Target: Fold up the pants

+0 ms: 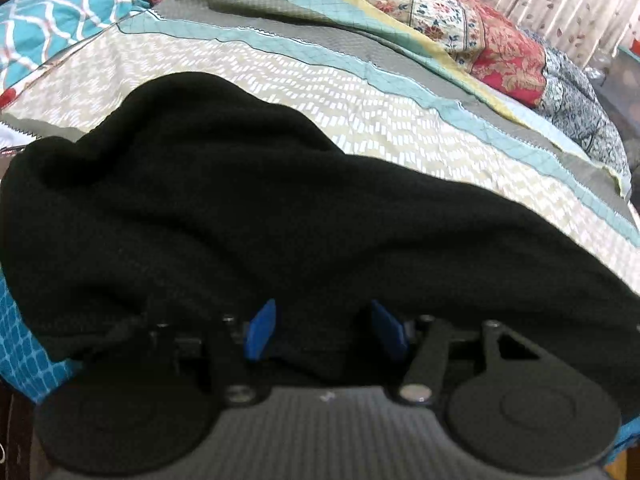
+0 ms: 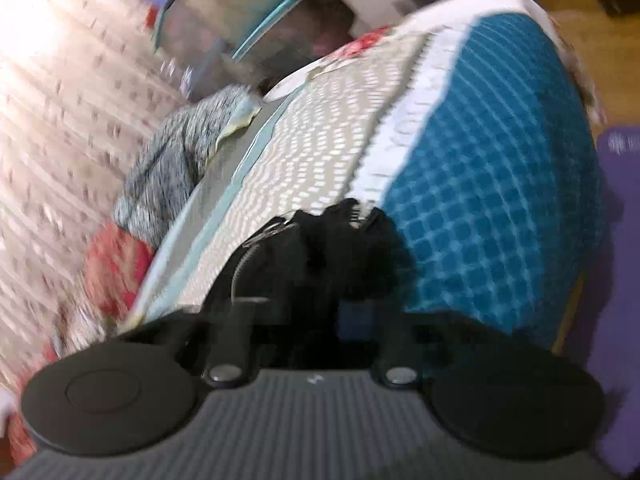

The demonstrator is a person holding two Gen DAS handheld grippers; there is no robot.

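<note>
left gripper (image 1: 324, 330): you're gripping a bunched fold of the black pants (image 1: 240, 208)
right gripper (image 2: 316, 320): blurred, can't tell your grip; pants at 12
bedspread (image 1: 360, 120): lying under pants

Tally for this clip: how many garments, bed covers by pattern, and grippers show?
Black pants: 1
Beige-and-white patterned cover: 1
Teal grid cover: 1
Red floral quilt: 1
Left gripper: 1
Right gripper: 1
Total: 6

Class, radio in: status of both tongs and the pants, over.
Left tongs apart, black pants bunched between. Right tongs buried in pants fabric, blurred. Quilt underneath; nothing blocking.
</note>
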